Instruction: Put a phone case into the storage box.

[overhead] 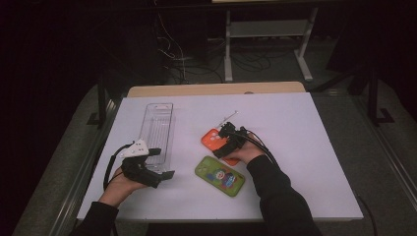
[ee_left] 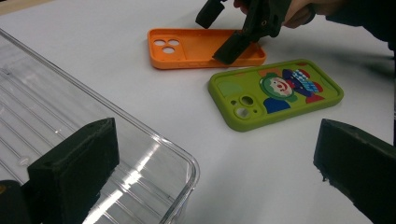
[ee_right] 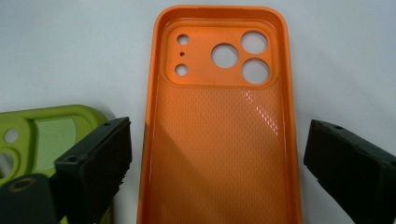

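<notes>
An orange phone case (ee_right: 219,116) lies inside-up on the white table, camera holes at its far end. My right gripper (ee_right: 217,172) hangs low over the near part of the orange case (overhead: 212,138), open; its jaws straddle the case's width and do not press it. Just beside it lies a green phone case (overhead: 220,175) with a cartoon clown print (ee_left: 280,91). My left gripper (overhead: 162,163) stands open at the near end of a clear plastic tray (overhead: 158,130), nothing between its jaws. One left jaw sits over the tray's corner (ee_left: 154,154), the other over bare table.
The white table top (overhead: 295,147) stretches bare to the right and ends at a wooden strip (overhead: 216,89) at the back. A thin pale stick (overhead: 229,116) lies just beyond the right gripper. Behind the table are cables and a desk frame on the floor.
</notes>
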### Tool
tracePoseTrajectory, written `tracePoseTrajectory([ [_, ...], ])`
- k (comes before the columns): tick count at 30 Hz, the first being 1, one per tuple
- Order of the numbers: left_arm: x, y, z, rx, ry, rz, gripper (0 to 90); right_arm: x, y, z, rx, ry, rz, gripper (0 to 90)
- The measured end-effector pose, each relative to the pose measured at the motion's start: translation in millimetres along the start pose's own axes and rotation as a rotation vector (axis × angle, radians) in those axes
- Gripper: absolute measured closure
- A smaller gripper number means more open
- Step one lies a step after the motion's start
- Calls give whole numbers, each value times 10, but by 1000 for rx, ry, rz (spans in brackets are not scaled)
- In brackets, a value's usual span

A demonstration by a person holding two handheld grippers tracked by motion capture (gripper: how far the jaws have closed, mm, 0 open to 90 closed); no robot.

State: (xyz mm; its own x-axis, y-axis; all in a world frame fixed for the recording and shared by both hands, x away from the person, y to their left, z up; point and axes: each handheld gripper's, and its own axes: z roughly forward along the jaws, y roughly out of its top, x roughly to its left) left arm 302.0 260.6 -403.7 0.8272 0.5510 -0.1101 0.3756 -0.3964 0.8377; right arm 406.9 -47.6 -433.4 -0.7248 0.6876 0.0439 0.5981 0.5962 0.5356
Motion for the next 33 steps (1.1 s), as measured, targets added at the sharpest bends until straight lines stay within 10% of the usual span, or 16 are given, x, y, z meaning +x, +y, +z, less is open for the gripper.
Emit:
tracePoseTrajectory([
  [33,2,-4,1,-4,0,1,0,-22,-23,44,22,-1,12,151],
])
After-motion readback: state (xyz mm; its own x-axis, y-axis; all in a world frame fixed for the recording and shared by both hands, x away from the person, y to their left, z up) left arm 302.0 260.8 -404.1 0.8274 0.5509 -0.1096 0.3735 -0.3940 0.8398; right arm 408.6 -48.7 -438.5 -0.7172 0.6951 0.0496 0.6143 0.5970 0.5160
